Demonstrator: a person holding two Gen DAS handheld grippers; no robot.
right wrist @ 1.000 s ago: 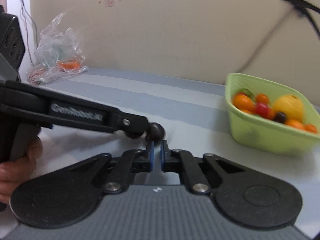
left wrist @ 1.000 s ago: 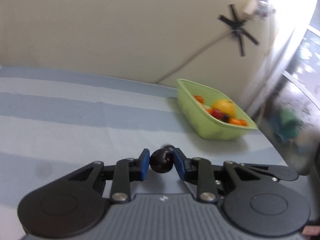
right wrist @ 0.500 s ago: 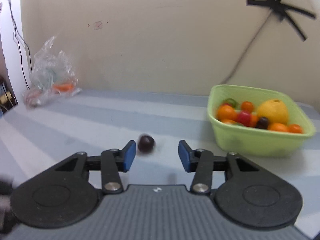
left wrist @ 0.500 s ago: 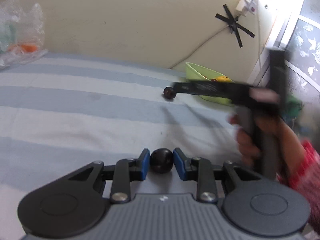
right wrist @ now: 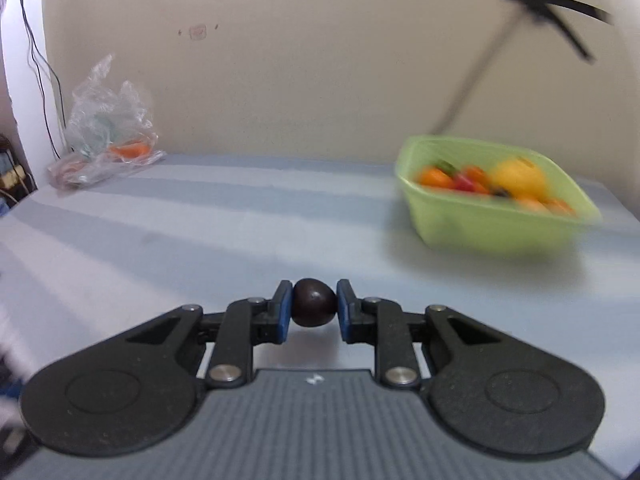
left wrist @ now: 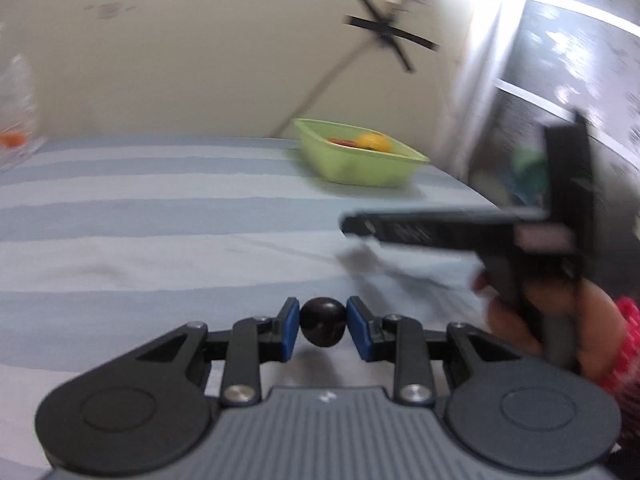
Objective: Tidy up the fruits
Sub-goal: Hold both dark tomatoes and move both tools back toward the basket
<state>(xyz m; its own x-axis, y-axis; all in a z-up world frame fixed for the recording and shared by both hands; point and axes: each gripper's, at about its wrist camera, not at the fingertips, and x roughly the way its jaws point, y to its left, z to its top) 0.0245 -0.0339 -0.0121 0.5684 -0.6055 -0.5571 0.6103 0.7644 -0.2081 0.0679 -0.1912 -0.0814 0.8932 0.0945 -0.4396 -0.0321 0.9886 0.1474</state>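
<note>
Both hands loaded. My left gripper (left wrist: pixel 323 327) is clamped on a dark round fruit (left wrist: pixel 322 327), blue pads pressing both sides. My right gripper (right wrist: pixel 311 309) just closed in on a second dark fruit (right wrist: pixel 313 308) and now pinches it too, pads tight against it.

Landmark: the green tub (right wrist: pixel 496 220). It sits at the far right of the striped cloth (right wrist: pixel 200 240), near the wall, already holding oranges, something red and a big yellow fruit (right wrist: pixel 518 178). From the left wrist view the green tub is far ahead and slightly right, with my right gripper crossing in front of it, well short of its near wall. Both dark fruits are on the near side of the tub, well apart from it. A plastic bag (right wrist: pixel 108 128) lies far left of the tub against the wall.

Step, as I read it: pick finished on both sides, carry to the tub pending. Next move likely needs one hand at a time over the rim, release low so nothing bounces out, and keep the two grippers from crossing paths. Frames are blurry, so the tub contents are only roughly readable.
</note>
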